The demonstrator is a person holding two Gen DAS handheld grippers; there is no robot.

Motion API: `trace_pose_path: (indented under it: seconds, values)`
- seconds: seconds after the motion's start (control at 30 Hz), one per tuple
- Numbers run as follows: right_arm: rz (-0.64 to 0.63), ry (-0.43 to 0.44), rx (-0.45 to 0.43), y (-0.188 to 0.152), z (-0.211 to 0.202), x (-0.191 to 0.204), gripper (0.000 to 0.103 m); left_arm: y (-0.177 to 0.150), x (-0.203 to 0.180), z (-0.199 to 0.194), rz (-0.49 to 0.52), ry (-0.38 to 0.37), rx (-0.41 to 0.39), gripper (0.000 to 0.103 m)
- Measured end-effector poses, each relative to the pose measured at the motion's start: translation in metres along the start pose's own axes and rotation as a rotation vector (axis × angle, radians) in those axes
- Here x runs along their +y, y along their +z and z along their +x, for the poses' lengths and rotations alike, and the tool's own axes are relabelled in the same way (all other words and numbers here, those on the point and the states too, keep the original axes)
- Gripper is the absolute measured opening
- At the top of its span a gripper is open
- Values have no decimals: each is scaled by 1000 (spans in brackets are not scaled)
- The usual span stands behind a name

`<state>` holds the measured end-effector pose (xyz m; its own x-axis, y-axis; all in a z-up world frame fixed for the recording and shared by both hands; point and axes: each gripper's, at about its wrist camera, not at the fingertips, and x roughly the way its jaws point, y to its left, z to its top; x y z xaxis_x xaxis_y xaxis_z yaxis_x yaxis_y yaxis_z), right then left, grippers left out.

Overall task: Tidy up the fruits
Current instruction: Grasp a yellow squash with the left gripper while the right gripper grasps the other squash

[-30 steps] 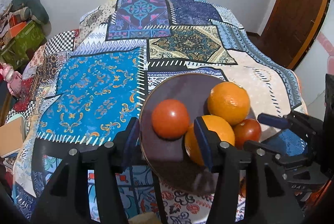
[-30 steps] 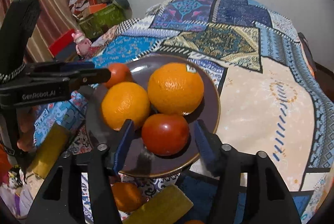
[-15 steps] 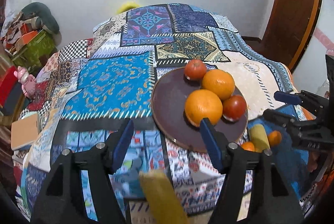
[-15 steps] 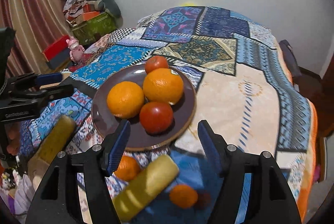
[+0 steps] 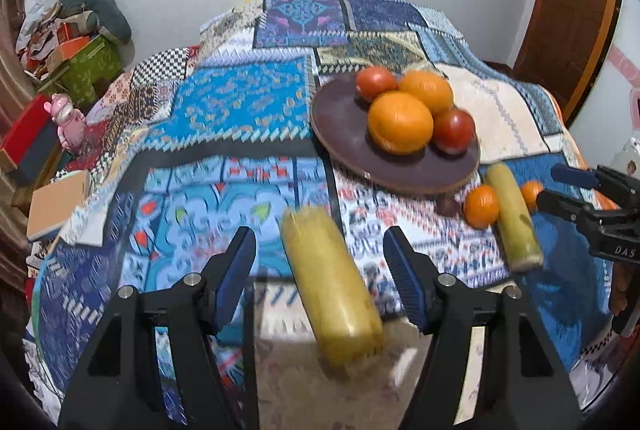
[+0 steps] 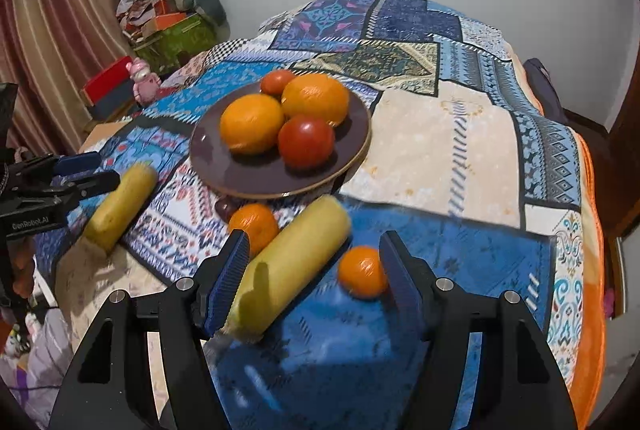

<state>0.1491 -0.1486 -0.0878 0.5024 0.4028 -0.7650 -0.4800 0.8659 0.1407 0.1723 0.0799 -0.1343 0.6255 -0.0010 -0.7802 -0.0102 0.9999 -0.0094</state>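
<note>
On the patchwork bedcover [image 5: 224, 109], a dark brown round plate [image 6: 224, 181] holds two oranges and two red tomatoes, while two long yellow cylindrical fruits and two small tangerines lie loose just beside it. The left gripper [image 5: 320, 262] hangs with jaws spread, empty, straddling the nearer yellow fruit [image 5: 332, 290]; the right gripper [image 6: 316, 270] is likewise released above the other yellow fruit [image 6: 288, 270] and a small tangerine [image 6: 362, 272]. To grasp well, I judge each tool should descend squarely across the fruit's middle before closing gently.
</note>
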Motion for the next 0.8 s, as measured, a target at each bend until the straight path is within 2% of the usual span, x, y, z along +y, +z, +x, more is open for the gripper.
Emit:
trace_pose_path:
  seconds: [0.1,0.17,0.23,0.4,0.57,0.67,0.7,0.8]
  values:
    - [17,18,11,-3,6,2,62,-10,-4,5,4,-1,11,66]
    - [27,27,25,-3,13,3,55,-15,-6,9,4,-10,23,66]
    - [32,31,37,-4,18,5,53,-18,-5,13,-9,-12,30,66]
    - [12,24,66,-9,28,13,51,-22,0,24,-62,-25,52,66]
    - [16,39,72,-12,25,9,49,-27,-2,30,-45,-15,57,65]
    - [7,40,87,-15,21,5,45,-30,-5,27,-9,-6,42,56]
    - [-1,35,94,-18,19,3,44,-31,-5,26,-4,-12,42,49]
    - [-2,18,120,-24,18,-2,37,-34,-1,22,10,10,43,42]
